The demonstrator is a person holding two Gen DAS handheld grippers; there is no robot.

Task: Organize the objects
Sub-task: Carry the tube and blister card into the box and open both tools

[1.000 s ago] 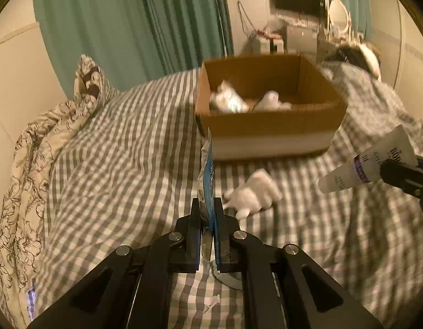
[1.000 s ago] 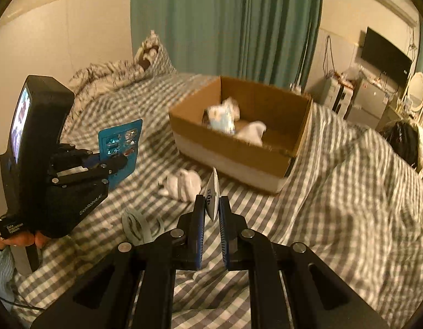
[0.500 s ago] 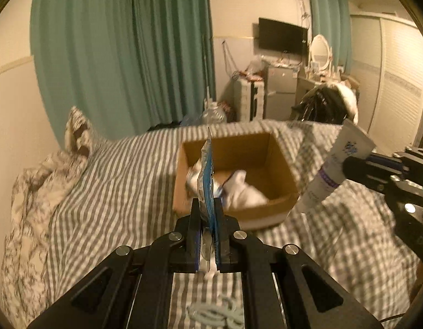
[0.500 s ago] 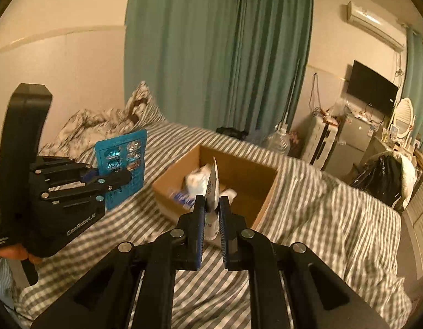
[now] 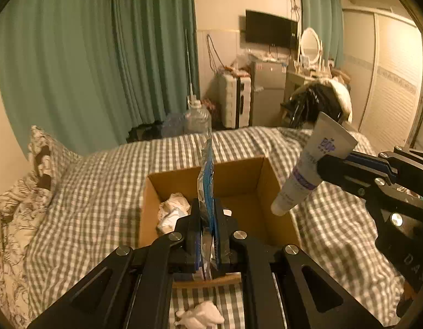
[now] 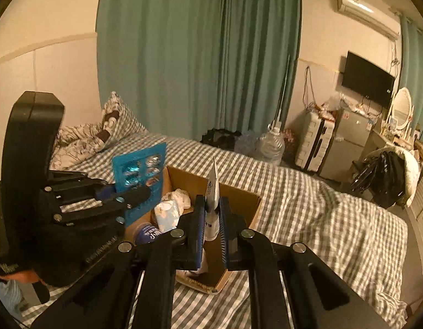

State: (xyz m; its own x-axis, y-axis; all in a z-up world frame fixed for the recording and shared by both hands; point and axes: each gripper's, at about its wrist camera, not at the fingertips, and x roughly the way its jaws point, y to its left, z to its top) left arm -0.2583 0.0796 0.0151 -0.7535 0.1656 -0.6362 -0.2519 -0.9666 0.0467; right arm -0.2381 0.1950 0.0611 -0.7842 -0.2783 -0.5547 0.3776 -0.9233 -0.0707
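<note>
Blister pack (image 5: pixel 207 181), blue card with silvery foil bubbles (six show in the right wrist view), stands upright on edge, clamped in the left tool (image 5: pixel 206 235) above the open cardboard box (image 5: pixel 233 172) on the checked bed (image 5: pixel 101 192). Right tool (image 6: pixel 211 219) pinches a white tube (image 5: pixel 310 170) with purple print, cap down, over the box's right edge. Crumpled white packets (image 5: pixel 173 211) lie inside.

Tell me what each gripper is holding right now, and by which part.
Left gripper: blue blister pack, pinched at its lower edge. Right gripper: white tube, clamped across its body near the flat crimped end, cap pointing down.
</note>
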